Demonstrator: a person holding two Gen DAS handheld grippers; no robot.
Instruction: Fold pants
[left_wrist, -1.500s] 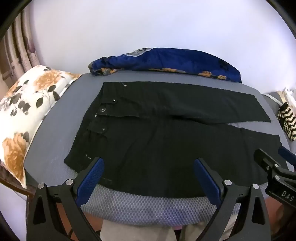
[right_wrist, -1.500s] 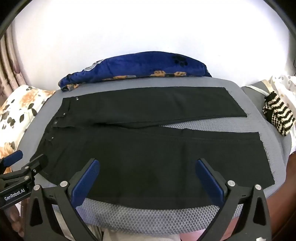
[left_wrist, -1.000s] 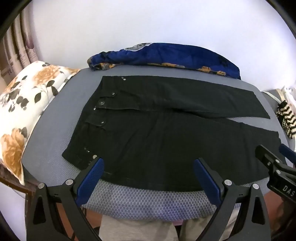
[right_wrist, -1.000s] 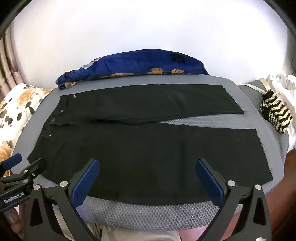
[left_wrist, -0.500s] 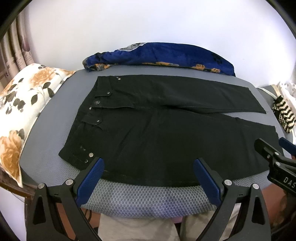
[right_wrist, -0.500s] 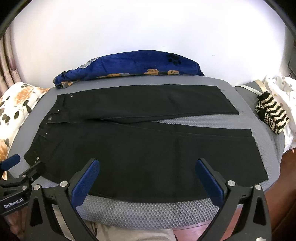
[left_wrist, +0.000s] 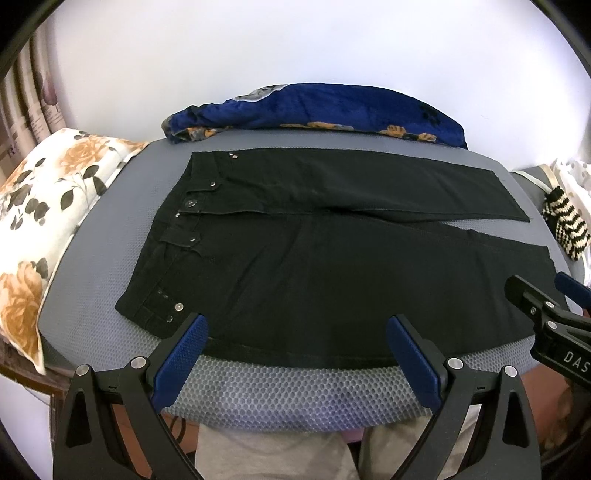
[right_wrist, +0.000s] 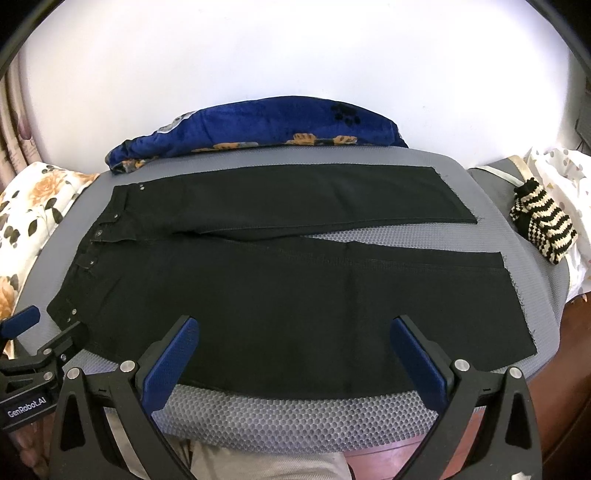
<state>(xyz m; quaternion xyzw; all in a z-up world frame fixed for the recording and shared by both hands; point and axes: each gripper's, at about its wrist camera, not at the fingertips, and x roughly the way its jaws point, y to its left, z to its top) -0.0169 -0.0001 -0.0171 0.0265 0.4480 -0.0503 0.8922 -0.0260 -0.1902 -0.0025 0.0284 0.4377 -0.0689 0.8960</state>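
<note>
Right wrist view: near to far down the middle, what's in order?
Right claw → grey mesh pad → black pants → blue floral blanket → white wall.

Bright, even daylight in both wrist views, soft and without hard shadows. Washed out ahead of each hand-held gripper, where the white wall (right_wrist: 295, 55) nearly blows out. Almost no detail in the black pants (left_wrist: 332, 266), folds lost in darkness. Strong fisheye bending toward the rims, black vignette in every corner. Sharp in the centre, slightly soft at the edges.
</note>
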